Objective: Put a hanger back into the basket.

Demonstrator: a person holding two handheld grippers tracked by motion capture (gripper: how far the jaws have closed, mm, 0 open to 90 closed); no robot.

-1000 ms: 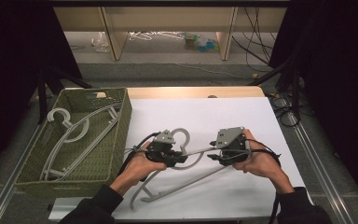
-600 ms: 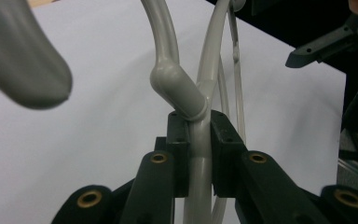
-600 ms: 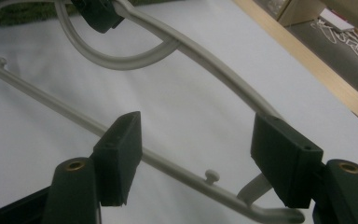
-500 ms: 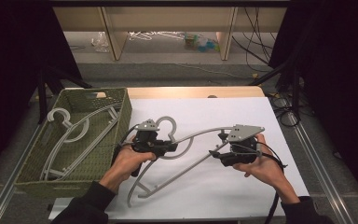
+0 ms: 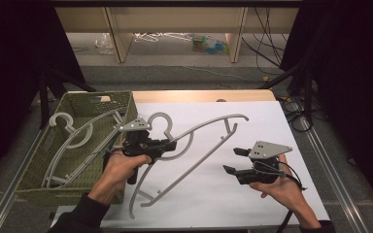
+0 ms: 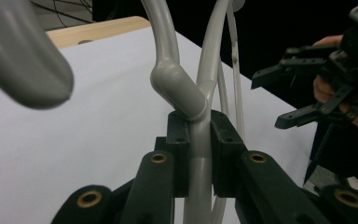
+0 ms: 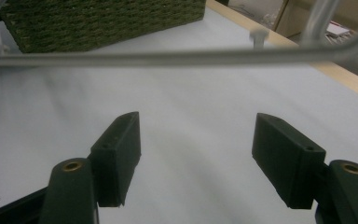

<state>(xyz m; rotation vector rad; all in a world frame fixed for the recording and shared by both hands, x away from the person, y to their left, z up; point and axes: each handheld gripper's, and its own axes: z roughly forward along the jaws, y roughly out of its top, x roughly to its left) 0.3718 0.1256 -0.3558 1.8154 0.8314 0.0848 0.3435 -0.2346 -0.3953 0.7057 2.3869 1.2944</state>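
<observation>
Since the earlier frames the right gripper [image 5: 234, 160] has let go of the grey plastic clothes hanger [image 5: 194, 145] and drawn back from it, while the left gripper [image 5: 171, 144] has carried the hanger toward the green woven basket [image 5: 85, 103].

The hanger is one moulded piece of pale grey plastic: a round hook, a thick knuckle at the neck, two curved shoulder arms and a straight lower bar with small pegs. It lies over the white sheet [image 5: 252, 121] covering the wooden table [image 5: 199, 95], its hook end just beside the basket's right wall, its far arm reaching away from the basket.

In the left gripper view the black jaws are clamped on the hanger's stem [image 6: 199, 140] just under the knuckle. In the right gripper view the jaws stand wide apart with nothing between them, and a hanger bar [image 7: 168, 57] crosses beyond them, blurred.

The stem's lower part is hidden behind the left gripper. A large grey shape [image 6: 23, 51] at that view's upper left is out of focus and cut off. Inside the basket lie more grey hangers [image 5: 73, 141], partly hidden by its wall.
</observation>
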